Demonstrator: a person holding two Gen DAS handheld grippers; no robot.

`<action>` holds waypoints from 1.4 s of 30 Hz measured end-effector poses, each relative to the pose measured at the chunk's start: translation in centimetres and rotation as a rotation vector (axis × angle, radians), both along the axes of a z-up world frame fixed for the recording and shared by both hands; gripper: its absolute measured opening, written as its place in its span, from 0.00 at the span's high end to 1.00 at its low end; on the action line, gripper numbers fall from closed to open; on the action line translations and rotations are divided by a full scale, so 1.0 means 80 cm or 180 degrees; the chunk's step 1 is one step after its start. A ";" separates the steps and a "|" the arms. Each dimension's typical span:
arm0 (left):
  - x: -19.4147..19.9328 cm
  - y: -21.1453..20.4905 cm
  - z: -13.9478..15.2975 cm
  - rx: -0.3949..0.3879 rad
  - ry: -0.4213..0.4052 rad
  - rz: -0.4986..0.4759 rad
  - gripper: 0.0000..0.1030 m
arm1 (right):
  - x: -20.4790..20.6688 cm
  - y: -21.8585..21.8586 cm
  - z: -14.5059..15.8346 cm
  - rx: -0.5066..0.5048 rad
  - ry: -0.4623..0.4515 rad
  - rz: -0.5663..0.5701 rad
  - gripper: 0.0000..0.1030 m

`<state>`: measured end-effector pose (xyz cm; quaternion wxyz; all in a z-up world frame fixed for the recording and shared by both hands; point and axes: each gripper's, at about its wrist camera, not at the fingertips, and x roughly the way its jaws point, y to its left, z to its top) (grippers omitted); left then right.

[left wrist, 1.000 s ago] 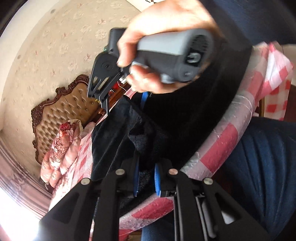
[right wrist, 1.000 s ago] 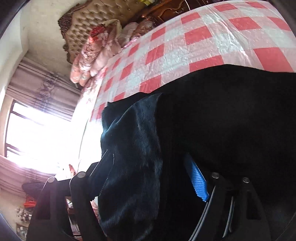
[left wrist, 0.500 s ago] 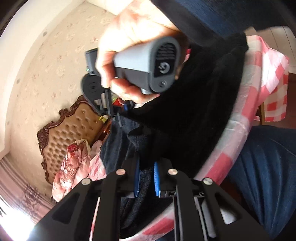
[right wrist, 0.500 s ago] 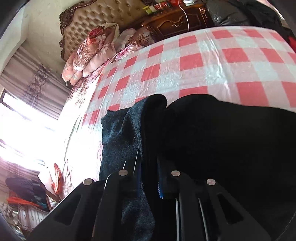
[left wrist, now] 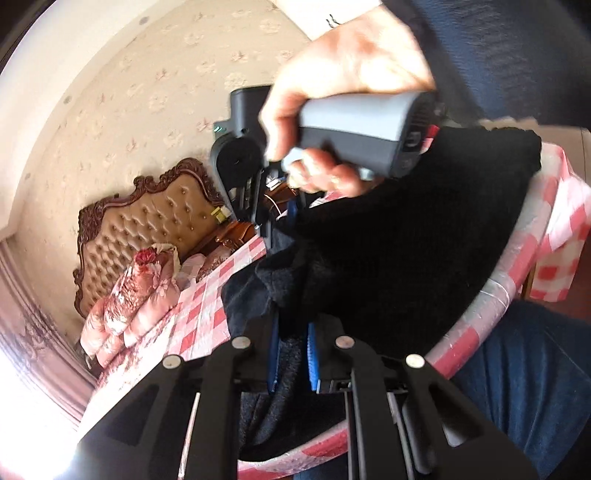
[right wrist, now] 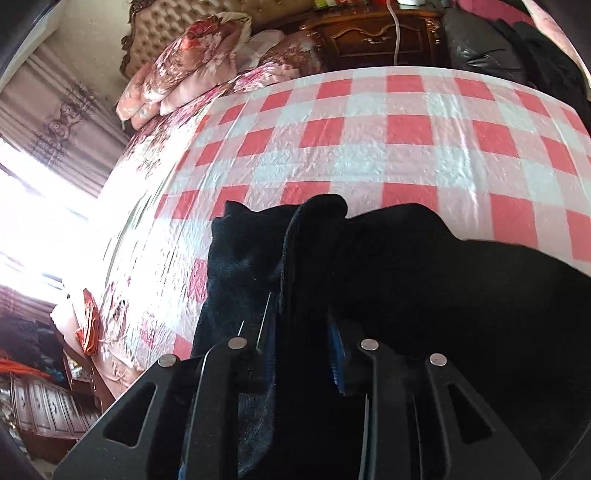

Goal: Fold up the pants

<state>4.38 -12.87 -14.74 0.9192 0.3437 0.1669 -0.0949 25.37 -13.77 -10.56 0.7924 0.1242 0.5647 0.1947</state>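
The black pants (left wrist: 406,236) lie on the red-and-white checked bed cover (left wrist: 207,314). My left gripper (left wrist: 291,354) is shut on a bunched fold of the pants near the bed's near edge. My right gripper (right wrist: 301,350) is shut on another fold of the pants (right wrist: 443,295) and lifts it off the cover (right wrist: 369,147). In the left wrist view the right gripper (left wrist: 266,221) shows above, held in a hand, its tips in the cloth.
A tufted headboard (left wrist: 147,225) and floral pillows (left wrist: 129,295) are at the bed's far end. A wooden nightstand (right wrist: 373,33) stands beside it. Dark clothes (right wrist: 517,48) lie at the far right. The person's blue-jeaned leg (left wrist: 517,387) is against the bed edge.
The right gripper closed on a fold of the pants and moved forward across the bed. The left gripper stayed shut on its fold and shifted with it.
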 end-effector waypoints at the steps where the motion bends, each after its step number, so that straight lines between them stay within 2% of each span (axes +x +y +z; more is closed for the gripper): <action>1: -0.002 -0.004 -0.003 0.0015 0.0014 -0.0024 0.88 | 0.003 0.002 -0.003 -0.0043 0.0013 0.0018 0.72; 3: -0.009 -0.016 -0.010 0.0108 0.0004 -0.0083 0.88 | 0.005 0.001 0.000 -0.0146 -0.0046 -0.0016 0.79; 9: -0.019 -0.037 -0.018 0.0265 -0.0041 -0.0204 0.88 | -0.015 -0.013 0.025 -0.0156 -0.0358 -0.0029 0.79; 12: -0.015 -0.042 -0.031 0.0333 0.0049 -0.0248 0.88 | -0.020 -0.030 0.008 -0.0065 -0.0231 -0.0115 0.73; 16: -0.011 -0.058 -0.062 0.0564 0.0137 -0.0408 0.88 | -0.024 -0.074 -0.025 -0.0031 -0.0082 -0.0504 0.73; 18: -0.005 -0.062 -0.080 0.0670 0.0268 -0.0449 0.88 | -0.028 -0.095 -0.038 0.0018 -0.0027 -0.0648 0.73; 22: 0.001 -0.059 -0.086 0.0706 0.0250 -0.0455 0.87 | -0.036 -0.113 -0.041 0.0078 -0.0094 -0.0716 0.71; 24: 0.002 -0.059 -0.087 0.0702 0.0254 -0.0451 0.87 | -0.032 -0.110 -0.032 0.0129 -0.0153 -0.0657 0.63; 26: 0.000 -0.059 -0.091 0.0735 0.0233 -0.0453 0.87 | -0.027 -0.103 -0.017 0.0089 -0.0312 -0.0649 0.28; 28: 0.001 -0.058 -0.092 0.0730 0.0230 -0.0449 0.86 | -0.015 -0.088 -0.001 0.0032 -0.0521 -0.0541 0.25; 31: -0.005 -0.061 -0.095 0.0729 0.0221 -0.0444 0.84 | 0.008 -0.065 -0.003 -0.0106 -0.0445 -0.0353 0.25; 34: -0.004 -0.055 -0.090 0.0609 0.0305 -0.0451 0.80 | 0.032 -0.068 -0.037 -0.0173 -0.0223 -0.0451 0.26; 36: -0.002 -0.045 -0.077 0.0398 0.0386 -0.0446 0.68 | 0.042 -0.084 -0.064 -0.0197 -0.0133 -0.0595 0.25; 38: -0.001 -0.024 -0.051 -0.0030 0.0530 -0.0469 0.35 | 0.038 -0.098 -0.072 -0.0031 -0.0269 -0.0652 0.22; 39: -0.002 -0.015 -0.039 -0.0228 0.0577 -0.0507 0.30 | 0.036 -0.102 -0.074 -0.0051 -0.0260 -0.0682 0.22; 40: -0.005 0.003 -0.020 -0.0526 0.0601 -0.0535 0.26 | 0.032 -0.107 -0.072 0.0020 -0.0297 -0.0736 0.23; 42: -0.002 0.036 0.006 -0.0957 0.0647 -0.0446 0.26 | 0.022 -0.116 -0.056 0.0133 -0.0479 -0.0857 0.22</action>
